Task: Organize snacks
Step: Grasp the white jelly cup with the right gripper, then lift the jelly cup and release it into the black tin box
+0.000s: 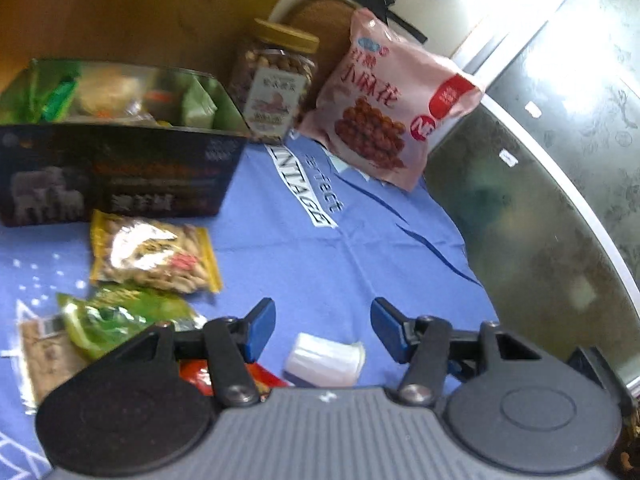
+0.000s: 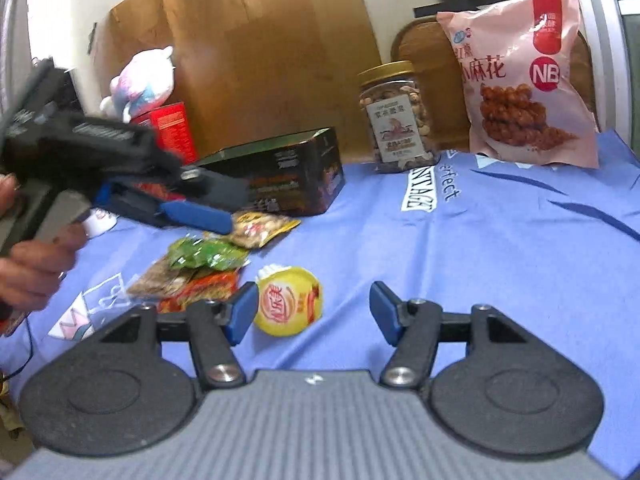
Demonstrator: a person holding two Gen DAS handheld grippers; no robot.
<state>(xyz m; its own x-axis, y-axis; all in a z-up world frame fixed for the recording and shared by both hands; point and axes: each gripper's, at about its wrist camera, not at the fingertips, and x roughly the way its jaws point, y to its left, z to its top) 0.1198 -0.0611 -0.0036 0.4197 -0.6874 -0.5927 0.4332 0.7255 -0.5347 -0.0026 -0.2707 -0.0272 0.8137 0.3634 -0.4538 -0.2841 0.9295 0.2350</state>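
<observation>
Several wrapped snacks already sit in the dark open cardboard box (image 1: 120,168); loose packets (image 2: 200,268) and a yellow-lidded jelly cup (image 2: 289,300) remain on the blue-clothed counter (image 2: 480,260); left tongs (image 1: 323,330) and right tongs (image 2: 314,314) gape empty.

Tablecloth (image 2: 460,264) is periwinkle blue with darker blue streaks and white lettering. Far ahead there's a pale pink snack bag (image 2: 528,80) with red badges, plus a clear gold-lidded nut jar (image 2: 394,116). Yellow-lidded cup (image 2: 289,300) between blue-tipped fingers (image 2: 240,312).

Loose snack packets (image 2: 208,268) – clustered on cloth, yellow-lidded cup (image 2: 289,301) tipped over
</observation>
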